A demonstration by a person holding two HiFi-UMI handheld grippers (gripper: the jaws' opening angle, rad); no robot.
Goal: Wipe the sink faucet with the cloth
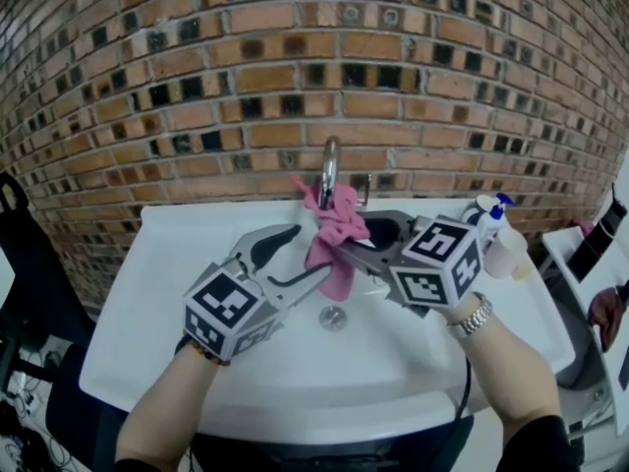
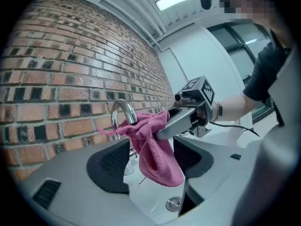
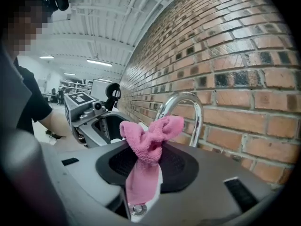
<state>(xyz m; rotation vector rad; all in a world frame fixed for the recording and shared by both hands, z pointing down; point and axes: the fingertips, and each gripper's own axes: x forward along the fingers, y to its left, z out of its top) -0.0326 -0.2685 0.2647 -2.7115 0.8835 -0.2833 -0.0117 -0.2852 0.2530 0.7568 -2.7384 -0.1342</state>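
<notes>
A chrome curved faucet stands at the back of the white sink, in front of the brick wall. A pink cloth hangs bunched just in front of its spout, with my right gripper shut on its upper part. In the right gripper view the cloth is pinched between the pads and droops below, with the faucet right behind it. My left gripper is open beside the cloth. In the left gripper view the cloth hangs between its wide-spread jaws, and its pads do not press on it.
The drain lies in the basin below the cloth. A spray bottle with a blue top stands on the sink's right rim. The brick wall rises close behind the faucet. A dark chair is at the left.
</notes>
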